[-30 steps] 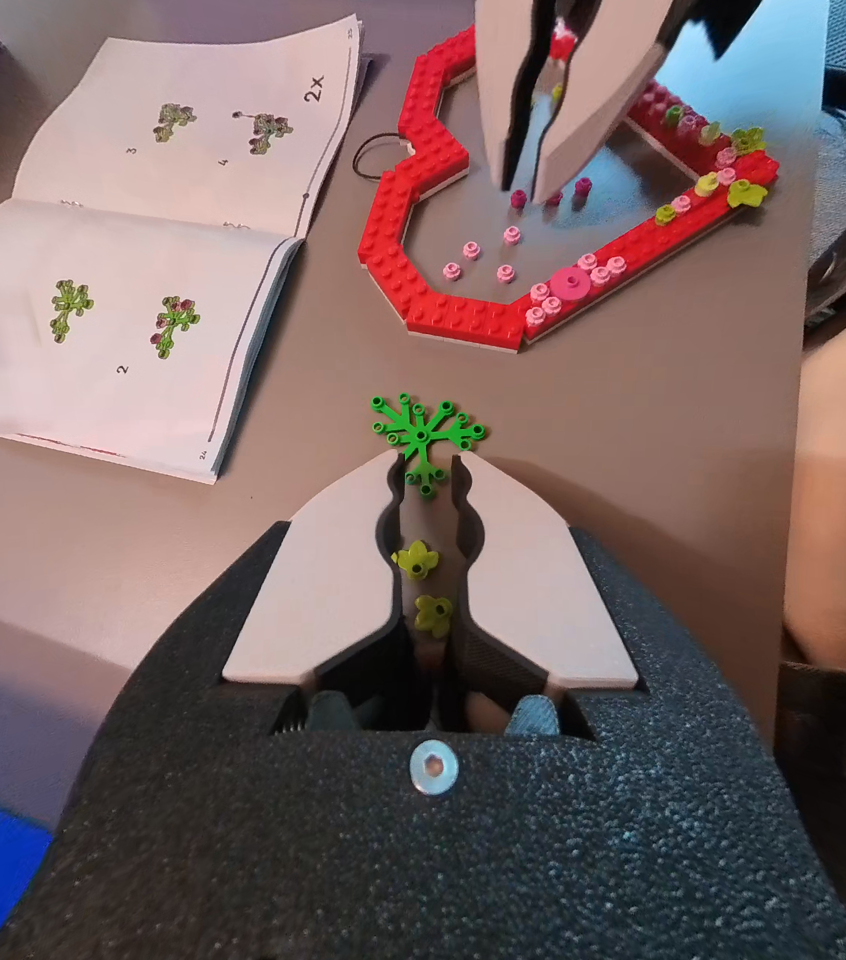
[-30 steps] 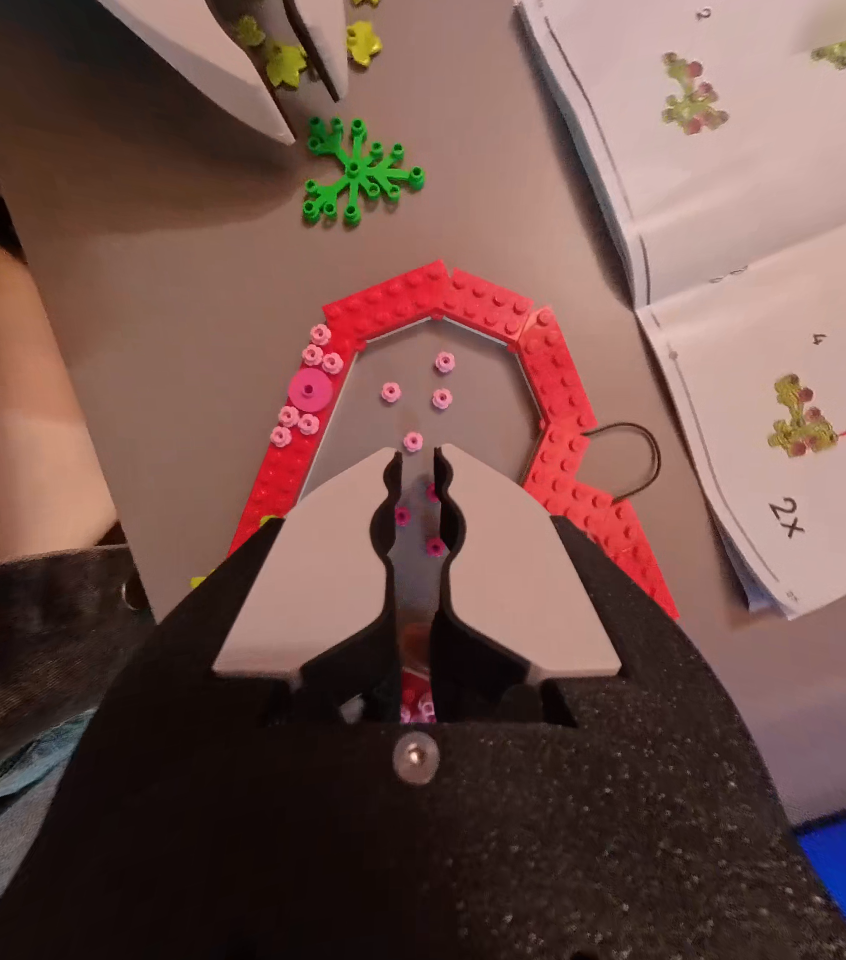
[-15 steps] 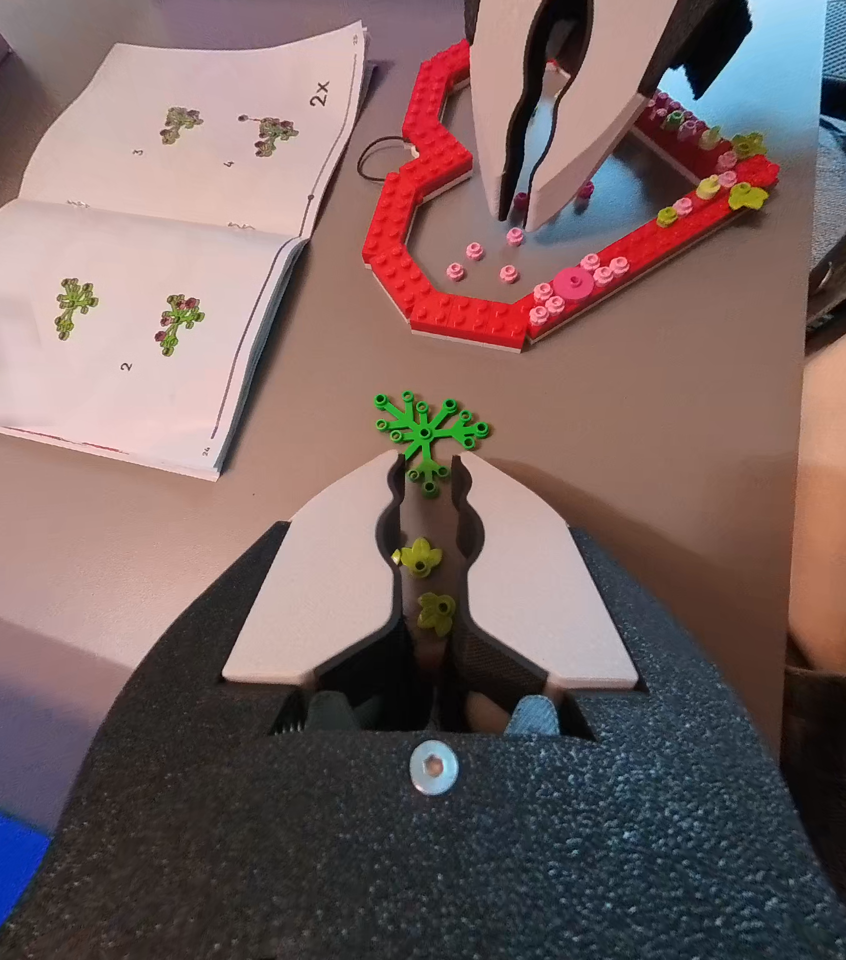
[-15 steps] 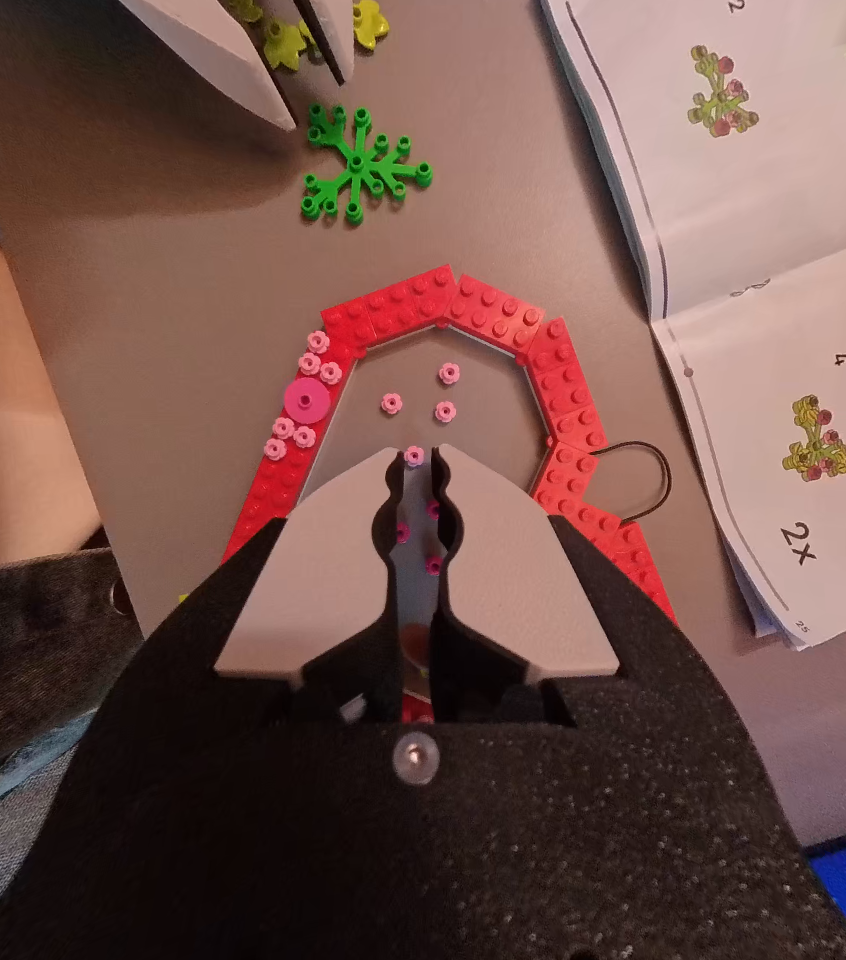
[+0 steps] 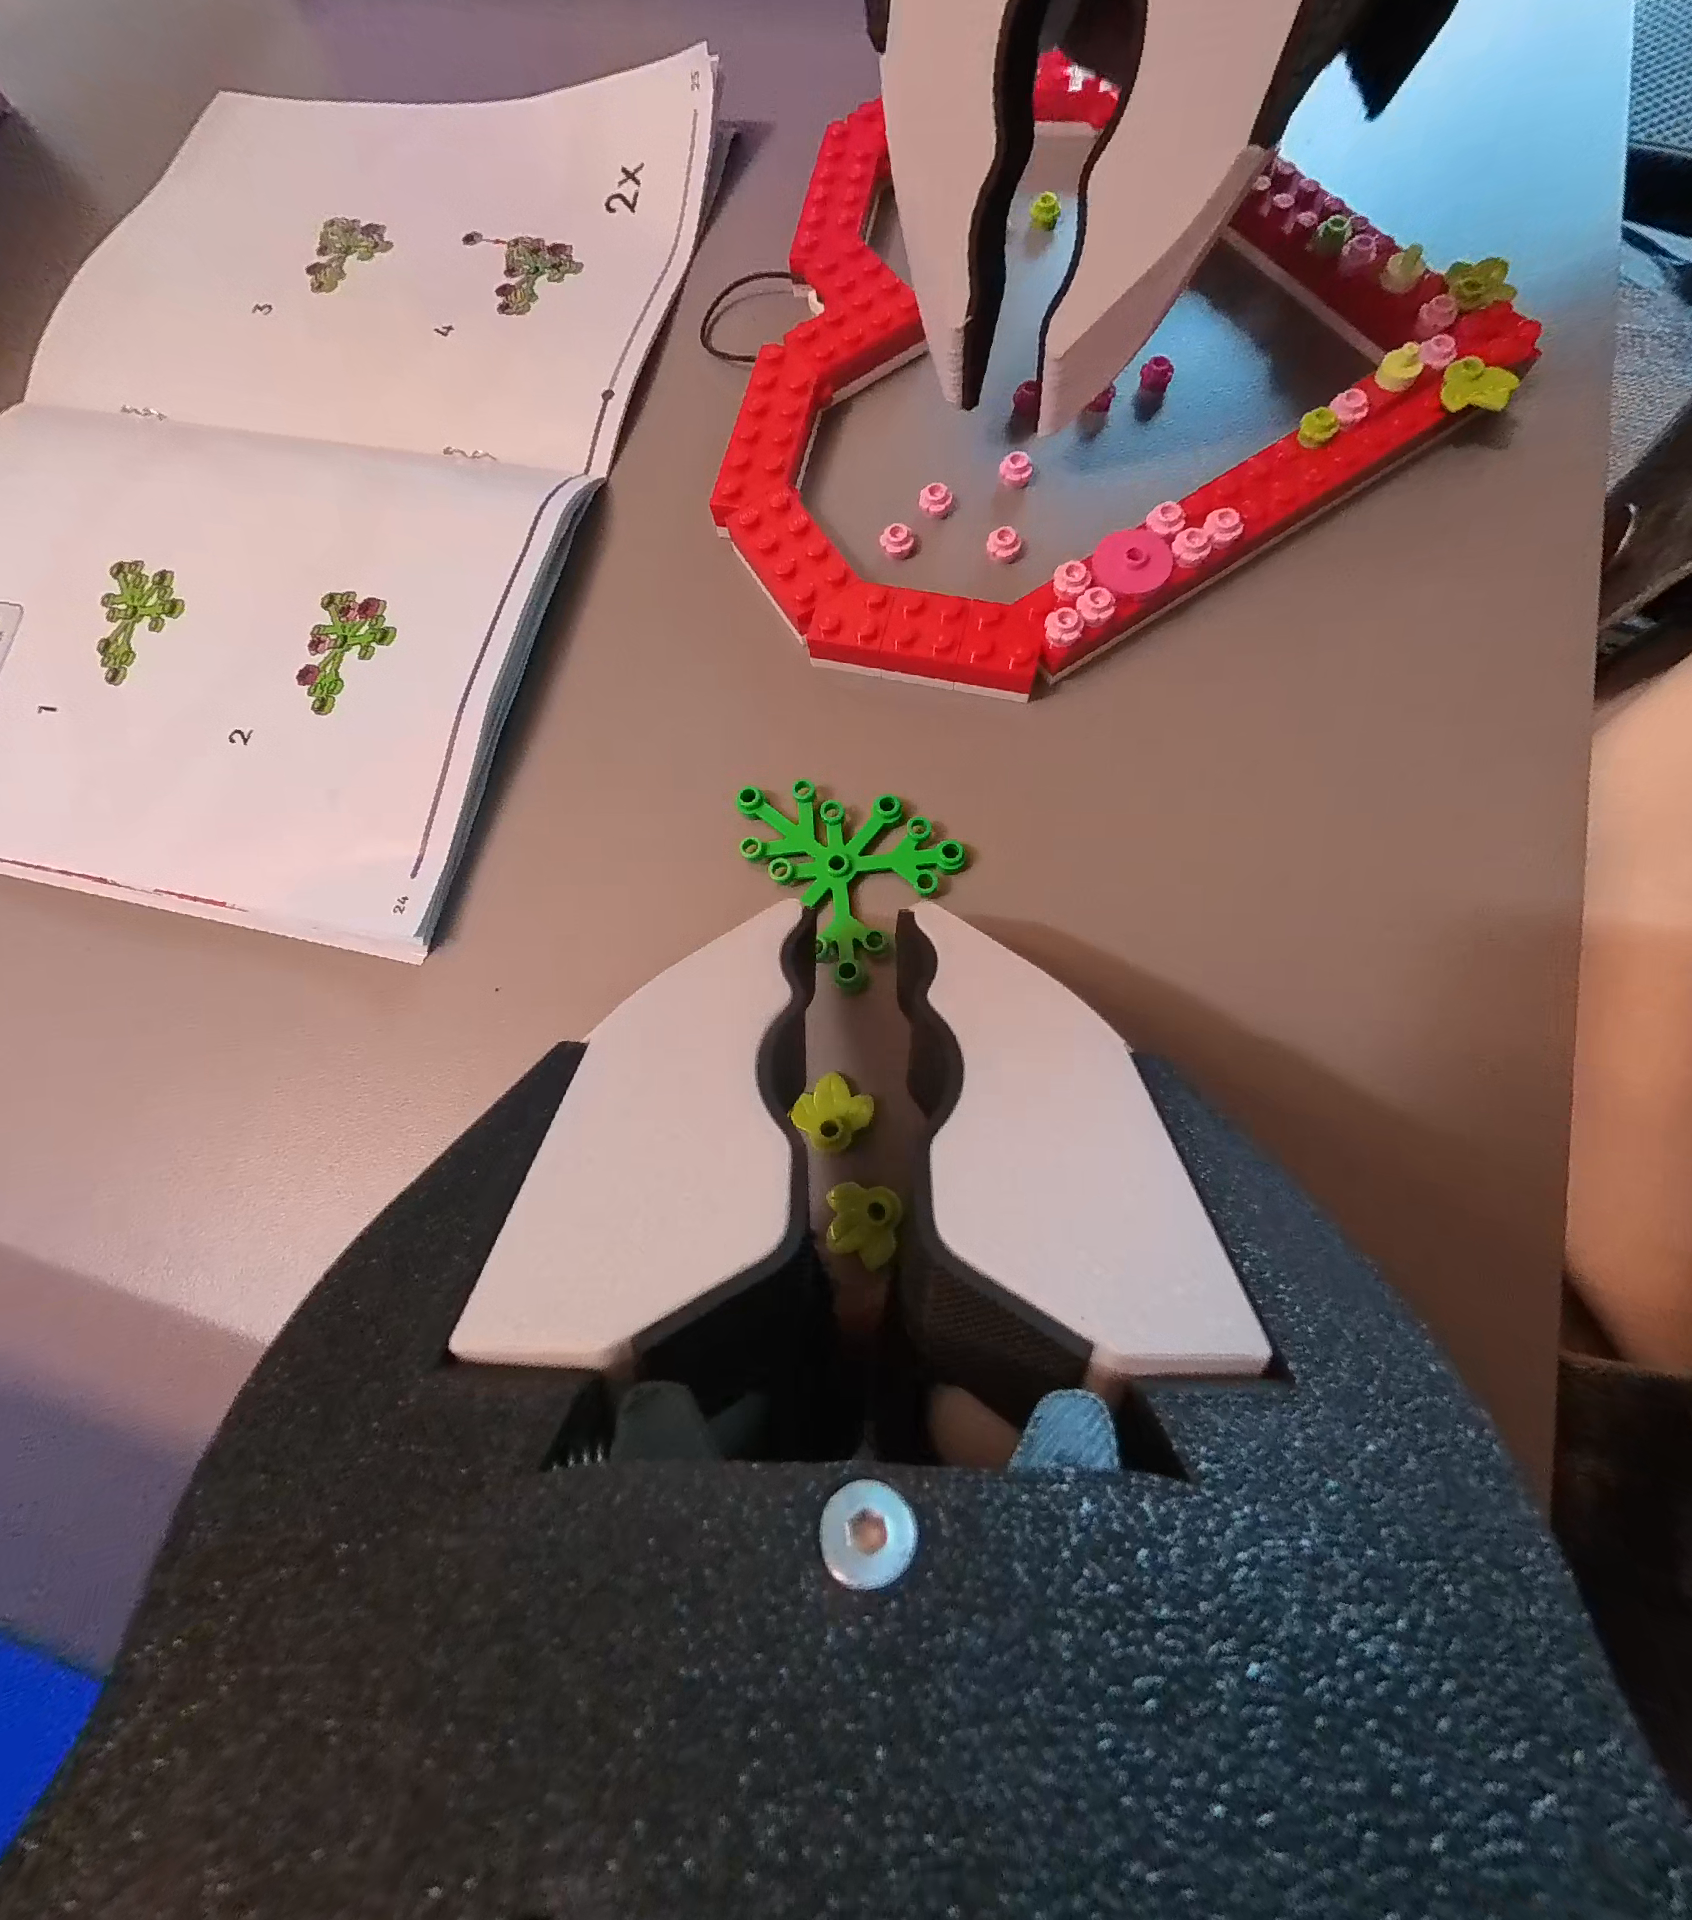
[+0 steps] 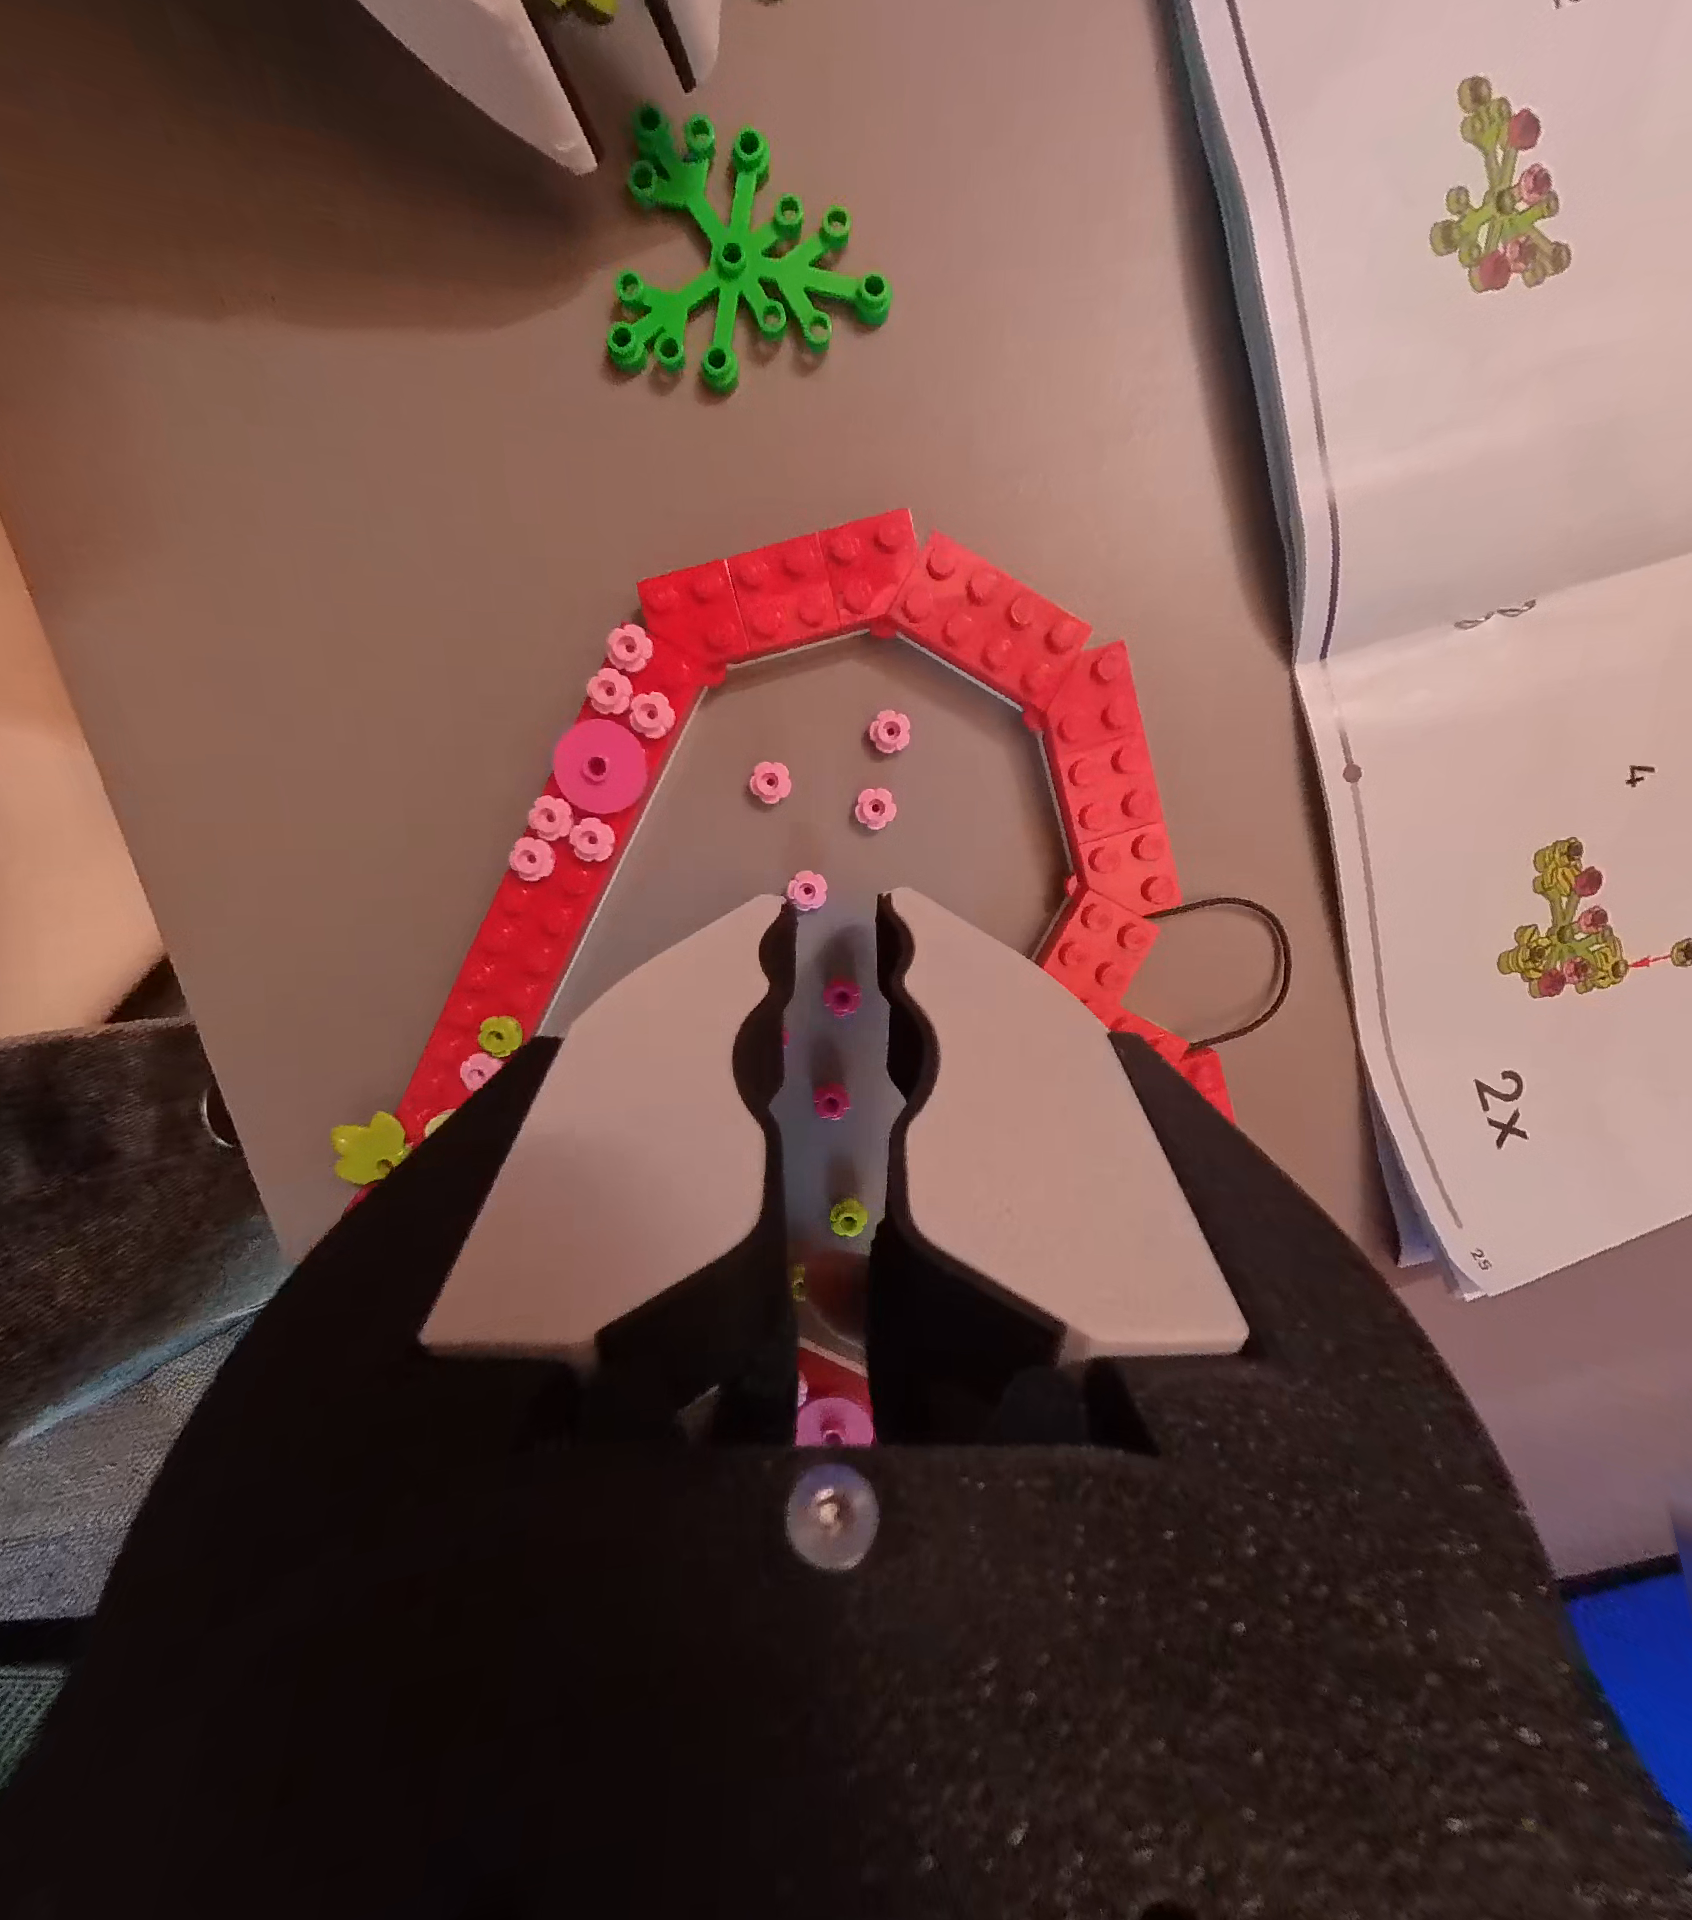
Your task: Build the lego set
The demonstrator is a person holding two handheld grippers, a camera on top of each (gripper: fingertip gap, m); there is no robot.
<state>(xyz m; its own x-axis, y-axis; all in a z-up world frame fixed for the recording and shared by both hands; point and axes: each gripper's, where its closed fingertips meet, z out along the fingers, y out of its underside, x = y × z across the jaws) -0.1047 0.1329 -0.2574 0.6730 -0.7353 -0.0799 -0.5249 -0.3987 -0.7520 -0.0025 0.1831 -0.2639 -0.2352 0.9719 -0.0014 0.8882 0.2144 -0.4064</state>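
The left gripper (image 5: 850,914) was open with nothing held. Its tips sat on either side of the stem of a green plant piece (image 5: 842,862) that lay flat on the desk (image 5: 1237,883). Two small lime leaf pieces (image 5: 829,1114) lay on the desk between its fingers.

The right gripper (image 6: 829,900) was open too and held nothing. It hung over the inside of the red lego frame (image 6: 987,613), far from the plant piece. Little dark pink studs (image 6: 840,995) and light pink flowers (image 6: 769,781) lay loose inside the frame. An open instruction book (image 5: 302,499) lay on the left.
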